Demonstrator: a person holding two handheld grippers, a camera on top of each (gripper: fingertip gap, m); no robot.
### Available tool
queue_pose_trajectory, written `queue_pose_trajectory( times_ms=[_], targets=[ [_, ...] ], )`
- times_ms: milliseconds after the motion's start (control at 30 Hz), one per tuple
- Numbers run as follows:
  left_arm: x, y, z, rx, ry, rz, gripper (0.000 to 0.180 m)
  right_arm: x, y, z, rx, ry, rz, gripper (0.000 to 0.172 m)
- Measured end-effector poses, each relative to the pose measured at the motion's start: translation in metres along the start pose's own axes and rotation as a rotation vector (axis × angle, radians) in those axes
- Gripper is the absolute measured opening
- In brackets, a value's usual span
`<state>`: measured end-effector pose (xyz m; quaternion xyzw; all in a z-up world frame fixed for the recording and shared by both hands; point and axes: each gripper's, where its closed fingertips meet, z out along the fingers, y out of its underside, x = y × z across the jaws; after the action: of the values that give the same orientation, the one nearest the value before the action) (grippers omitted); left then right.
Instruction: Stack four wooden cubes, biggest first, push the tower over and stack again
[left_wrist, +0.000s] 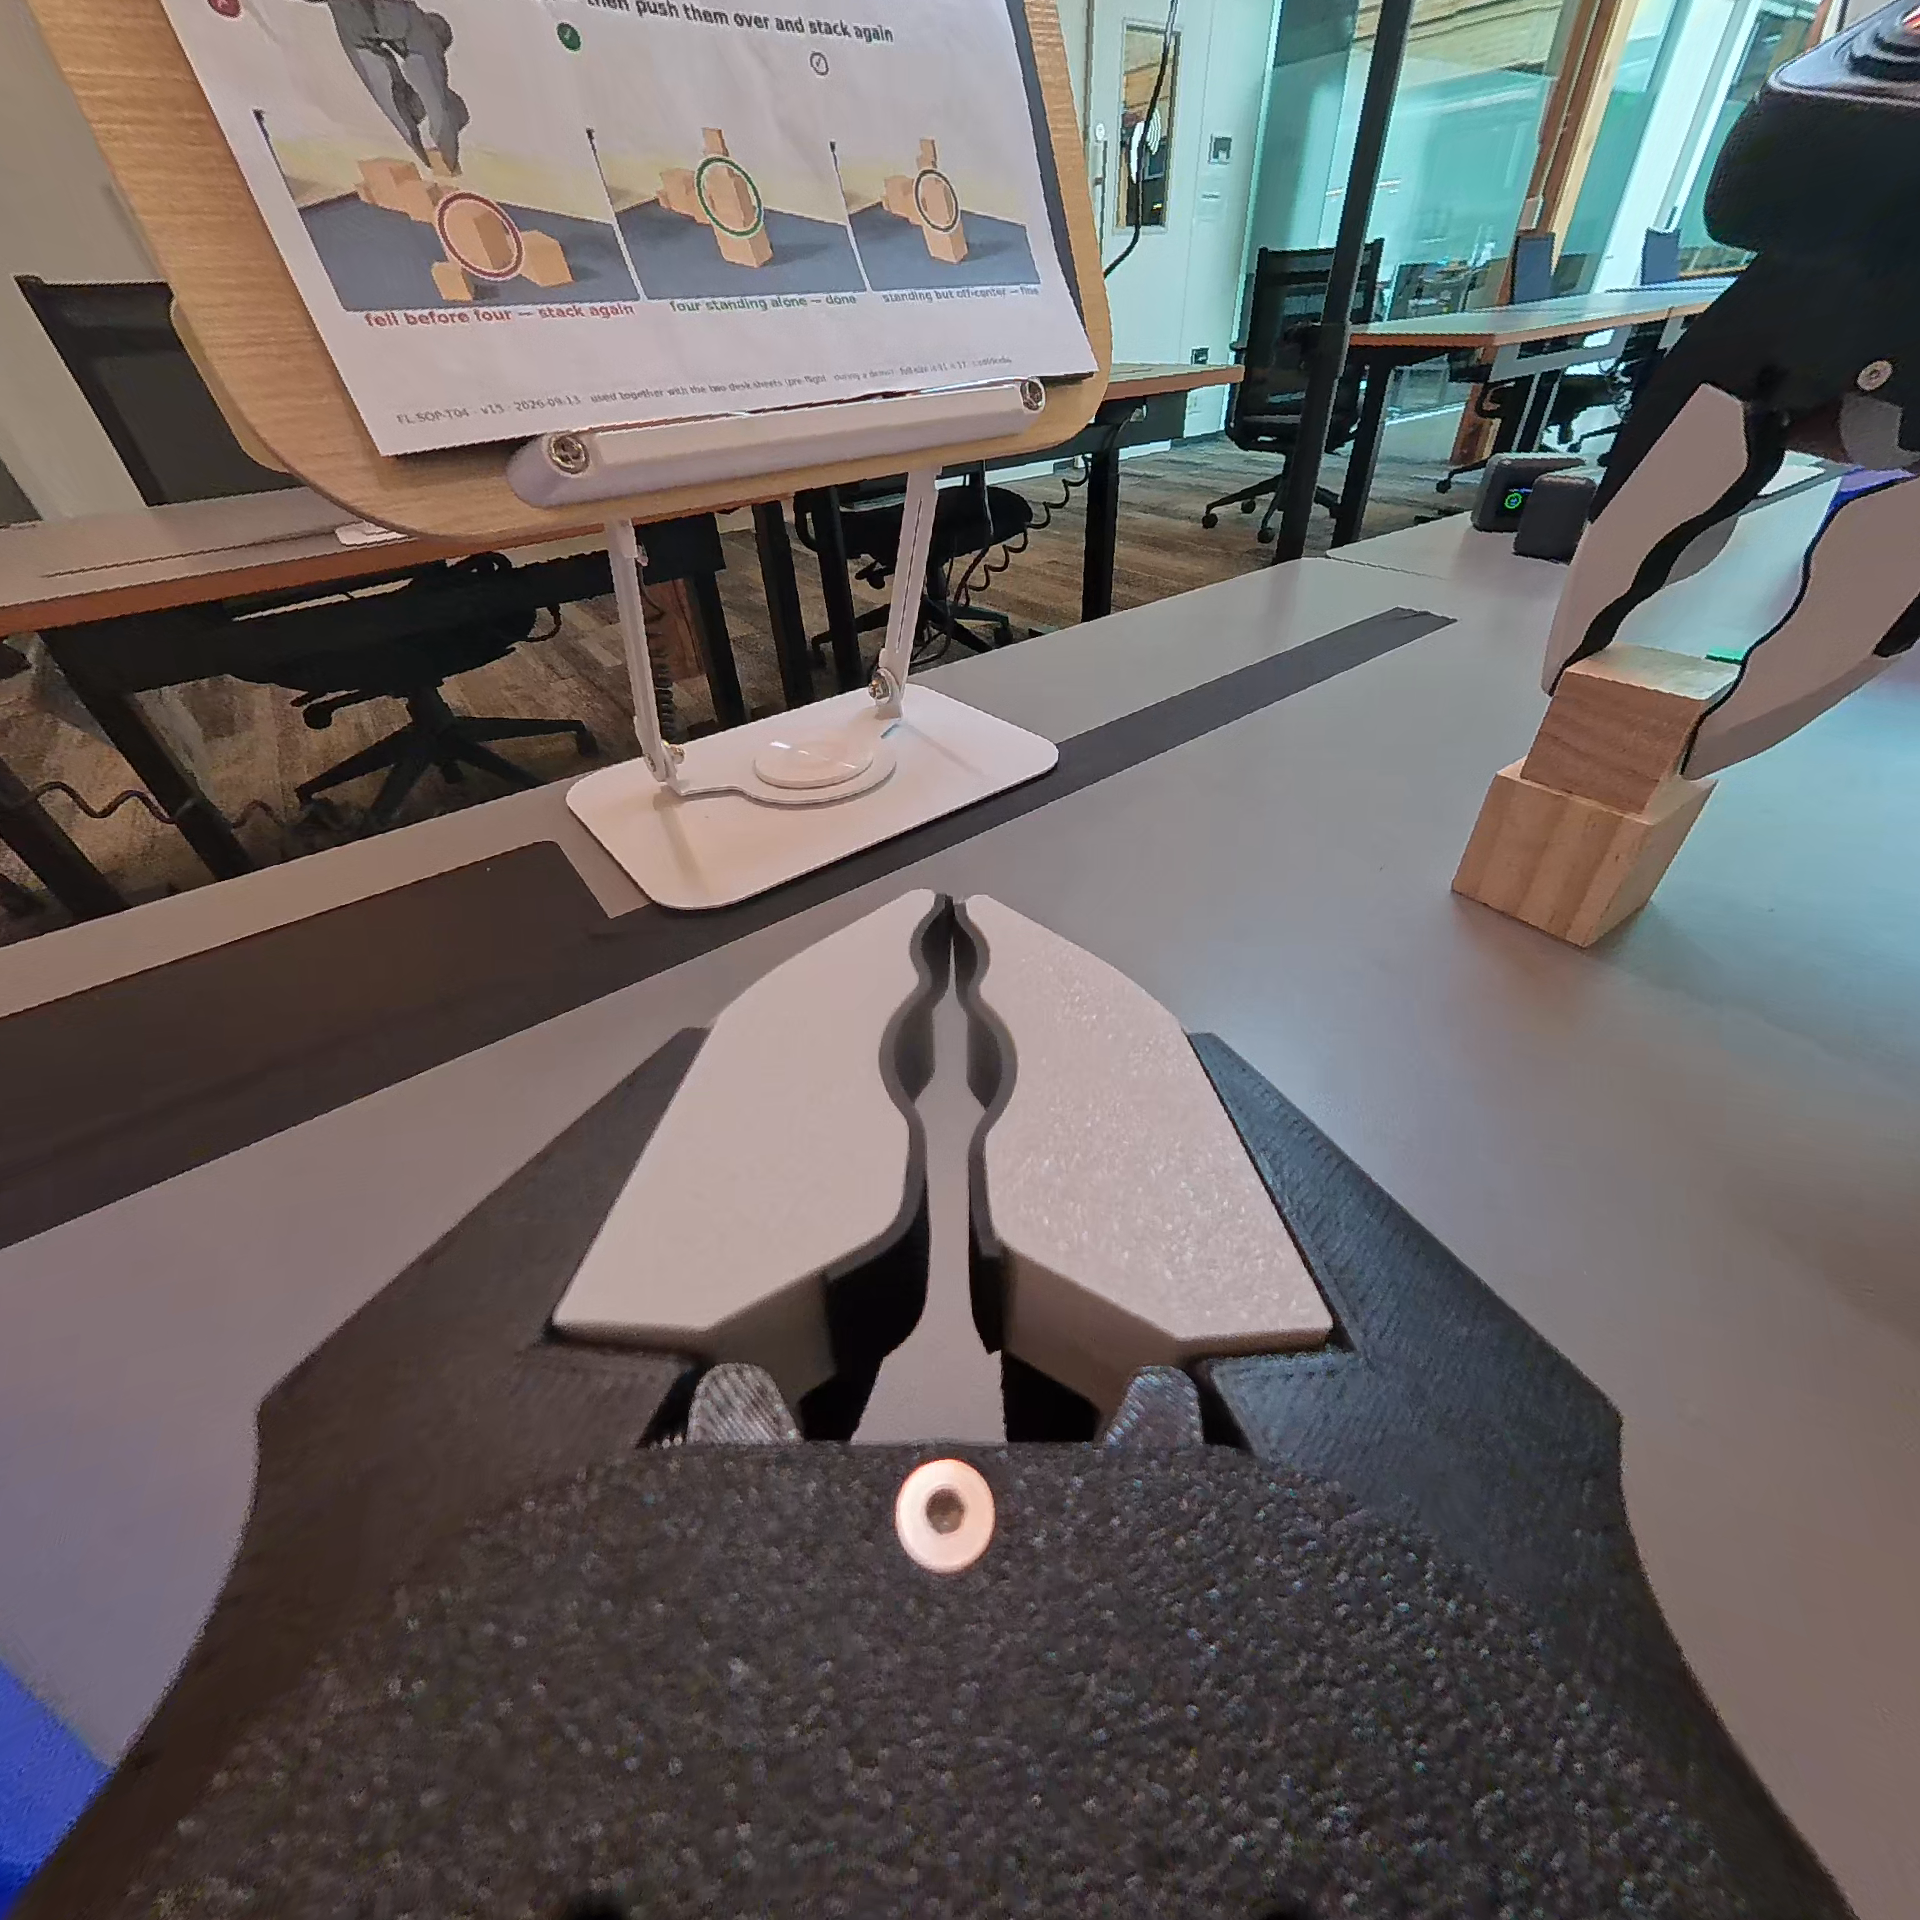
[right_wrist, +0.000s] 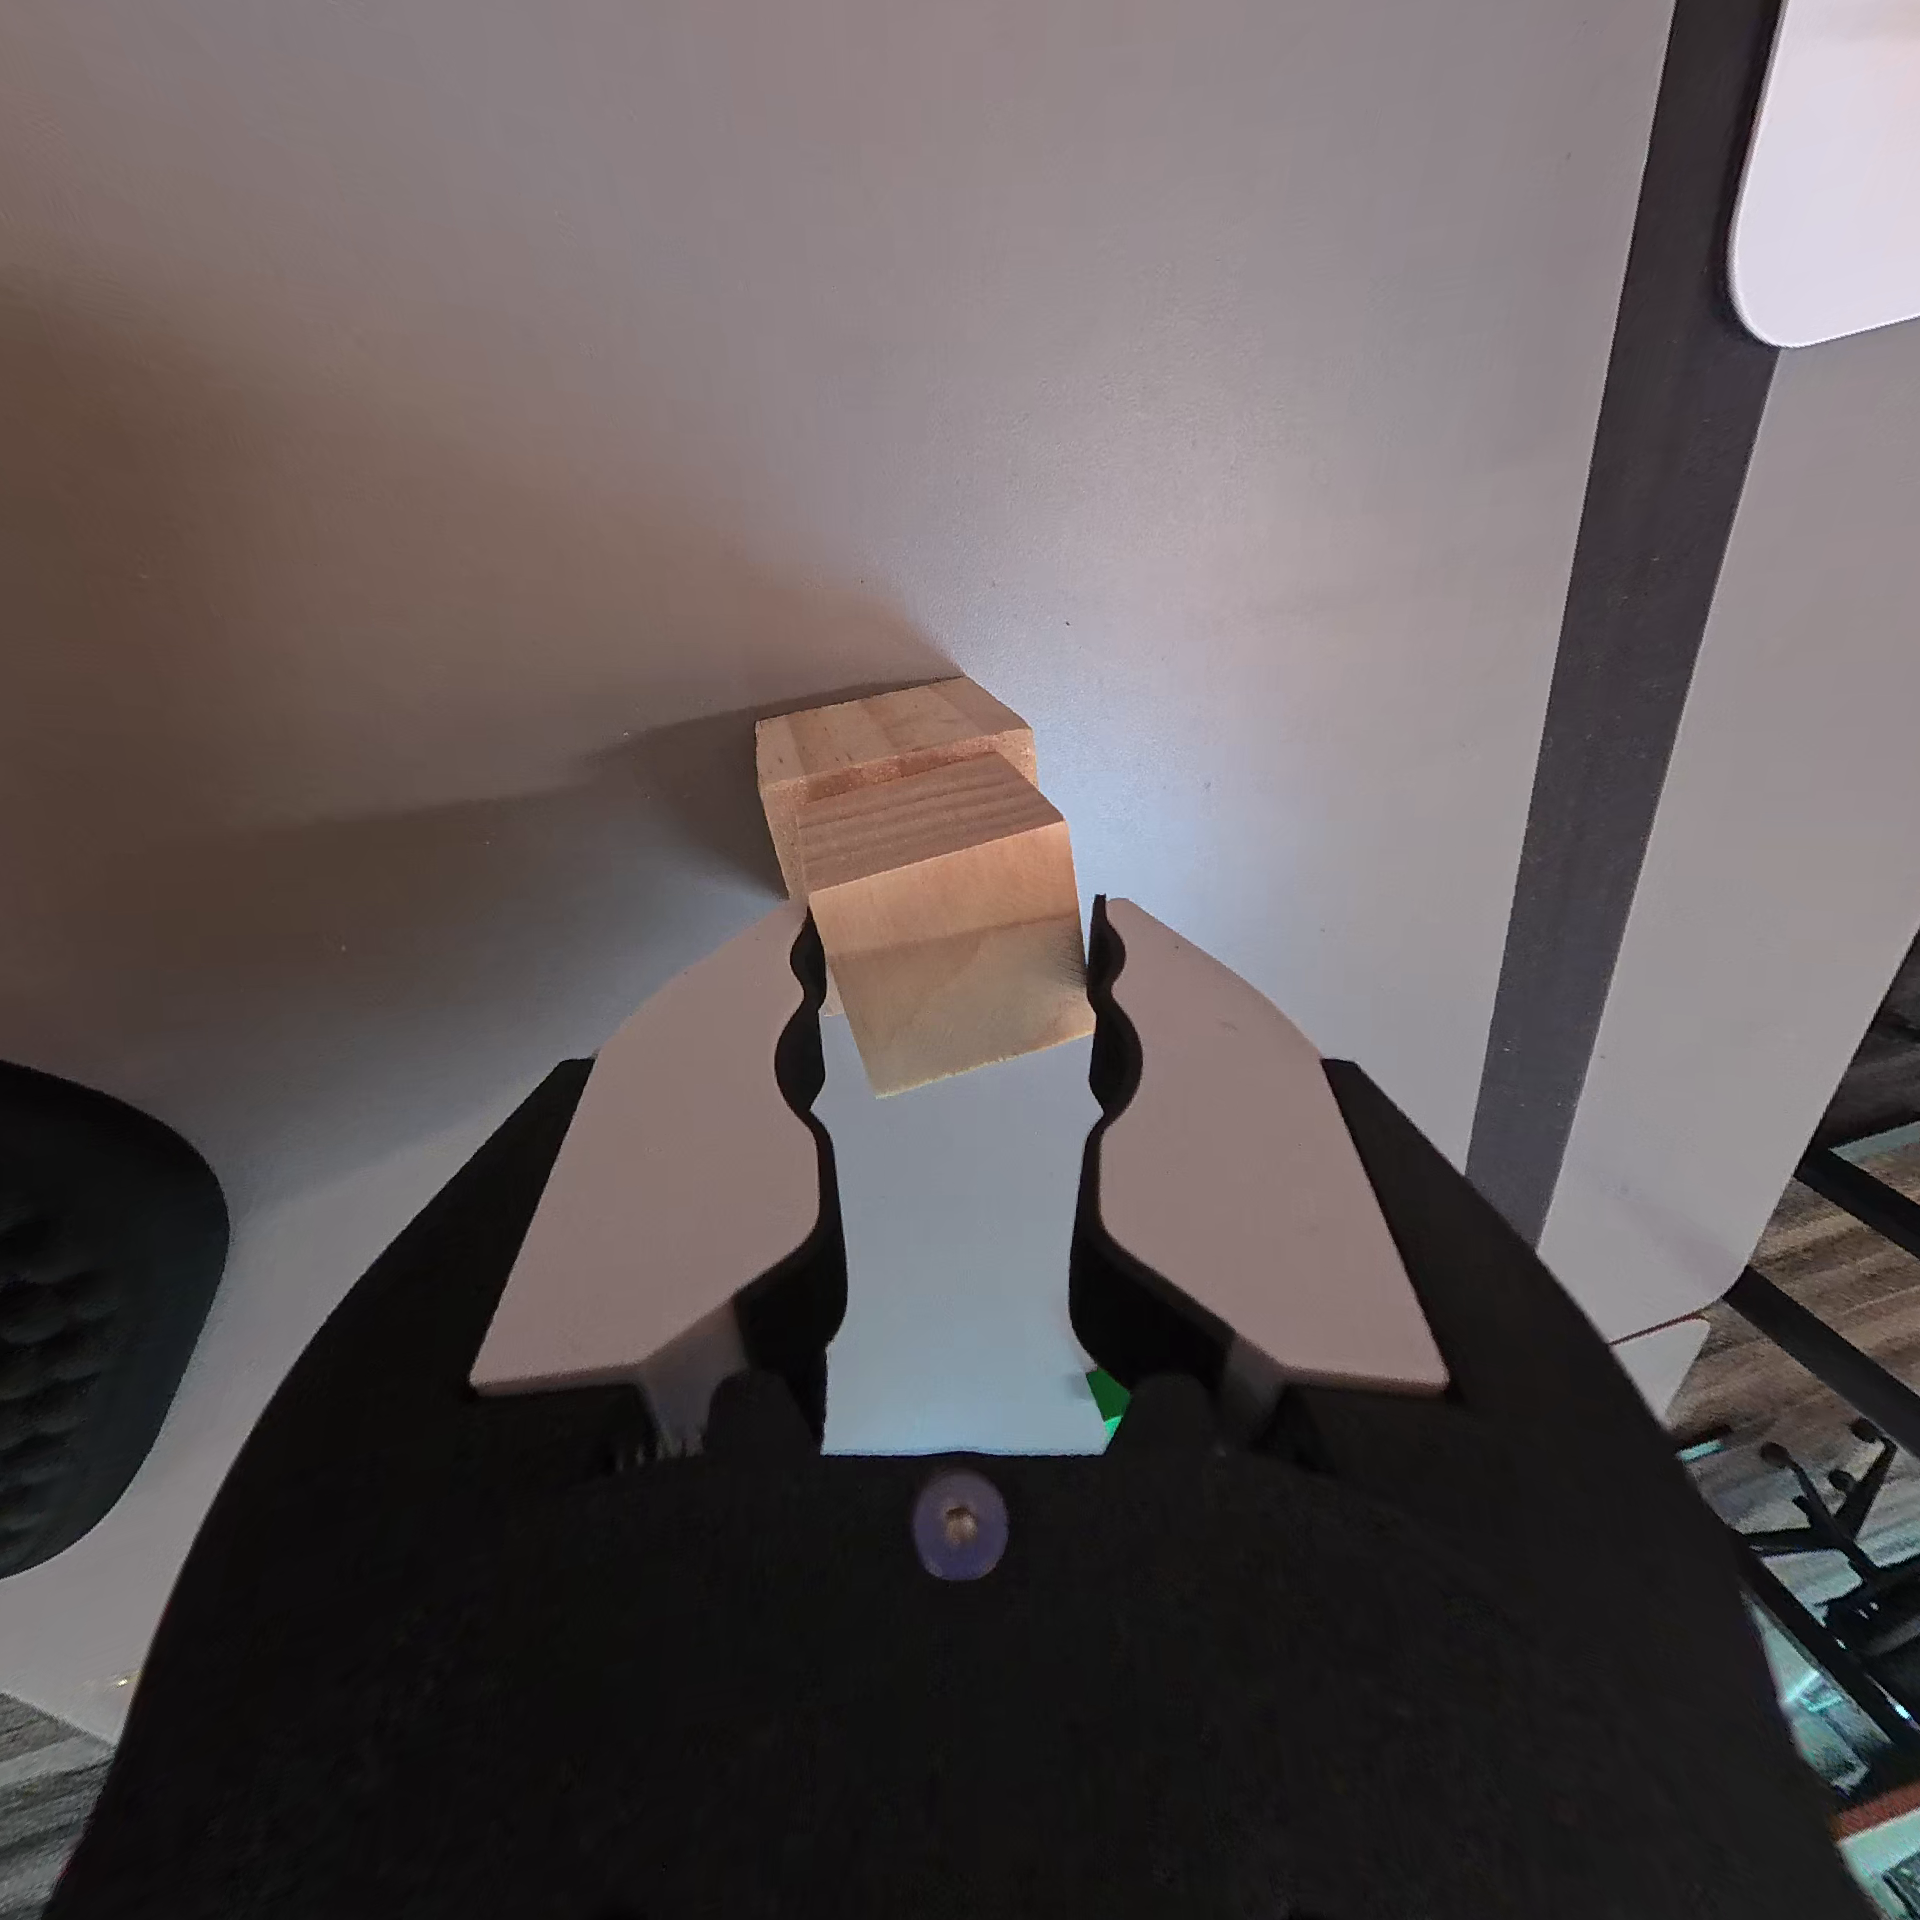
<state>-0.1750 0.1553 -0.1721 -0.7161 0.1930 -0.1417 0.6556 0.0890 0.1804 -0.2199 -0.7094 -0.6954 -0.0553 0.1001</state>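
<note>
Two light wooden cubes are stacked on the grey table (left_wrist: 1247, 1091) at the right of the left wrist view. The upper cube (left_wrist: 1610, 727) sits slightly off-centre on the lower cube (left_wrist: 1569, 862). My right gripper (right_wrist: 951, 920) comes down from above, its pads pressed on the two sides of the upper cube (right_wrist: 956, 935), which rests on the lower cube (right_wrist: 883, 743). The right gripper also shows in the left wrist view (left_wrist: 1631, 717). My left gripper (left_wrist: 948, 904) is shut with nothing in it, low over the table and well left of the stack.
A white document stand (left_wrist: 810, 800) holds a wooden board with a printed sheet (left_wrist: 623, 208) behind the left gripper. A dark strip (left_wrist: 312, 987) runs across the table. Office chairs and desks stand beyond. A black textured object (right_wrist: 83, 1299) lies at the left of the right wrist view. Spacing between my two grippers at the tips: around 25 centimeters.
</note>
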Motion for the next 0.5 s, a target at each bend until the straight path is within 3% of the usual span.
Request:
queue_pose_trajectory(
  times_ms=[333, 500],
  targets=[
    [0.001, 0.001, 0.0, -0.004, 0.005, -0.003, 0.0, 0.002, 0.0, -0.002, 0.01, 0.016, -0.005, 0.054],
    [0.001, 0.0, -0.001, 0.001, 0.001, -0.002, 0.0, 0.017, -0.002, -0.041, 0.16, 0.071, 0.05, 0.063]
  ],
)
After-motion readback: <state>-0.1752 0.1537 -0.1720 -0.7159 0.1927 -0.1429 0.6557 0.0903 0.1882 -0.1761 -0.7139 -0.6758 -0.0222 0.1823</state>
